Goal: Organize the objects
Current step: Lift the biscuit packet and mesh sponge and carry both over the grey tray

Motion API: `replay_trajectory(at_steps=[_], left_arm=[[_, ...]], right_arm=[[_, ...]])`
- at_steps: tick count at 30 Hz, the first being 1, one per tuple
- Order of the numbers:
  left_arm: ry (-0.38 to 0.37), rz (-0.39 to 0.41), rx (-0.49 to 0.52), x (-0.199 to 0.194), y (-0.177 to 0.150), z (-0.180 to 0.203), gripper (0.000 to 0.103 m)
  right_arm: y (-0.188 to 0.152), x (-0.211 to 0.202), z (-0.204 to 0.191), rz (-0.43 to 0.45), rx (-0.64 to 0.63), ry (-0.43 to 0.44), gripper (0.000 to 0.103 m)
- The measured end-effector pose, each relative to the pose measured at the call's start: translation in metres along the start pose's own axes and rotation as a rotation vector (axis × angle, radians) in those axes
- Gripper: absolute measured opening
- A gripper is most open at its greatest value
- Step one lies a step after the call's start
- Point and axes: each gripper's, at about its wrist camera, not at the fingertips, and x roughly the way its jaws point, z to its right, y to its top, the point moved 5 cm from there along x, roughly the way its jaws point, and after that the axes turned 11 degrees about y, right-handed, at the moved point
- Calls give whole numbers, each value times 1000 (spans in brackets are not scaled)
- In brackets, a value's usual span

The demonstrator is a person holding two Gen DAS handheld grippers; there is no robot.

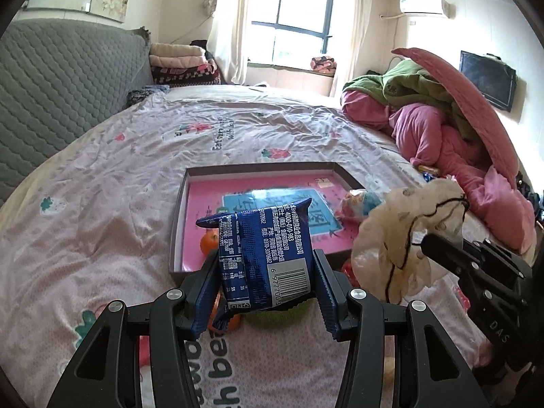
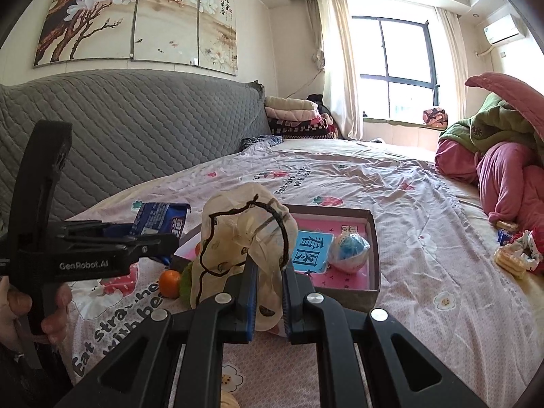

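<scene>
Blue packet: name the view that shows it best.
Left wrist. The blue packet fills the centre, clamped in the left gripper, barcode and print readable. The right wrist view catches only its top behind that gripper's side.

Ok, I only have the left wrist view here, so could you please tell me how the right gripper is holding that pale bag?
Observer: The right gripper is shut on the lower part of the bag, and the top with its black cord stands above the fingers.
Operator: Thank you. What is on the far face of the blue packet I am holding?
Observer: The blue packet has large white characters on that face.
Operator: And what is behind my camera?
Observer: A hand is wrapped around the handle of the left gripper.
</scene>
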Motion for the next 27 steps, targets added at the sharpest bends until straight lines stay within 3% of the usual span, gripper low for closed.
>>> replay_trajectory(at_steps=[27], left_arm=[[-3, 6, 18, 17, 20, -3, 53]], right_arm=[[21, 20, 20, 4, -31, -30, 12]])
